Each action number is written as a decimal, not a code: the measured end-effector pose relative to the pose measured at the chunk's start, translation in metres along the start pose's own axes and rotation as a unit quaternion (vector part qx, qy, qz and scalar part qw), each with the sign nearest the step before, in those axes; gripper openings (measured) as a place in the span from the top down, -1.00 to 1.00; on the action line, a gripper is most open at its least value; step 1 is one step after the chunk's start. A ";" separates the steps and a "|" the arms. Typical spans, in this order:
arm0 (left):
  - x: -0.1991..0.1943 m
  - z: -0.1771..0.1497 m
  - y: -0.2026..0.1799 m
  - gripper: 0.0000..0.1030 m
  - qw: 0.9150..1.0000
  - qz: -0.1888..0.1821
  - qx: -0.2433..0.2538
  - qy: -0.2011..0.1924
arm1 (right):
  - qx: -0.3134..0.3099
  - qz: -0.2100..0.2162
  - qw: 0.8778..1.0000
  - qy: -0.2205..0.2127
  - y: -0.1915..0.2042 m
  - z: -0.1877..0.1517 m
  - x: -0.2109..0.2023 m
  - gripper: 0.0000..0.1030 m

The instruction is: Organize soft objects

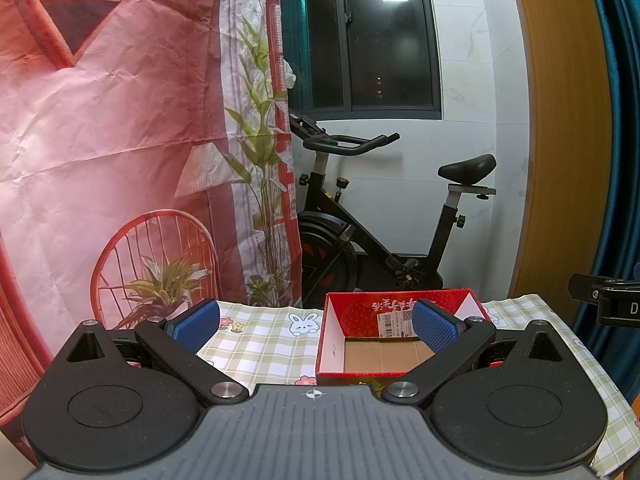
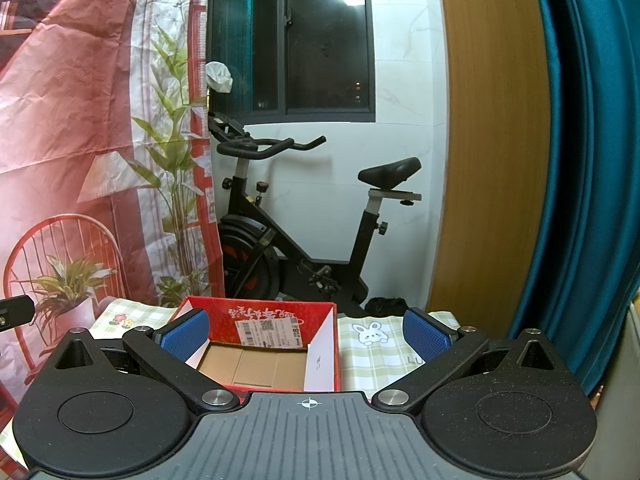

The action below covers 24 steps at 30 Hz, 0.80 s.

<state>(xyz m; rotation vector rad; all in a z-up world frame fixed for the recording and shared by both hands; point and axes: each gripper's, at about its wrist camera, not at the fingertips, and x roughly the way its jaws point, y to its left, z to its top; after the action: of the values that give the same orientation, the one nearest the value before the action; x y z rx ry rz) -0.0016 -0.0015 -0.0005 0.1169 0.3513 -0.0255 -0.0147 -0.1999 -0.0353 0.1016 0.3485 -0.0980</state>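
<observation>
- On my far left hangs a printed backdrop [image 1: 120, 120], creased, in red and pink, showing a red wire chair and potted green plants; in my right wrist view the same backdrop [image 2: 80, 120] fills the left third.
- My left tongs [image 1: 316, 322] stand wide, with nothing between the blue pads [image 1: 196, 320]; they hover over the near edge of the table [image 1: 260, 344], which wears a green checked cloth with rabbits and small flowers.
- Just right of centre in my left view sits a red box [image 1: 344, 312], open at the top, with a brown cardboard floor, white inner side walls and a shipping label on the inside of its far wall. The right pad of the left tongs overlaps its far right corner in the view; I cannot tell if they touch.
- I see no soft objects in either view; the box interior looks bare.
- Behind the table stands a black exercise bike [image 1: 360, 240] against a white wall, under a dark window [image 1: 380, 40].
- In my right view the red box [image 2: 280, 314] lies left of centre, and my right tongs [image 2: 306, 334] are also wide and holding nothing, the left pad over the box's near left corner, the right pad over the cloth beside a rabbit print.
- Further right comes a wooden panel [image 2: 492, 140], then a teal curtain [image 2: 592, 140].
</observation>
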 end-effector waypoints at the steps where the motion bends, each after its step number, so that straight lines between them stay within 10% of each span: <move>1: 0.000 0.000 0.000 -1.00 1.000 0.000 0.000 0.000 | 0.000 0.000 1.000 0.000 0.000 0.000 0.000 -0.99; 24: 0.004 -0.005 0.002 -1.00 1.000 -0.003 -0.018 -0.002 | 0.010 0.013 1.000 -0.001 -0.004 -0.004 0.005 -0.99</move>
<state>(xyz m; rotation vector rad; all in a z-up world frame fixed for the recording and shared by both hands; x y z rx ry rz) 0.0004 0.0015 -0.0057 0.0806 0.3481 -0.0250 -0.0121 -0.2040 -0.0406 0.1260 0.3449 -0.0749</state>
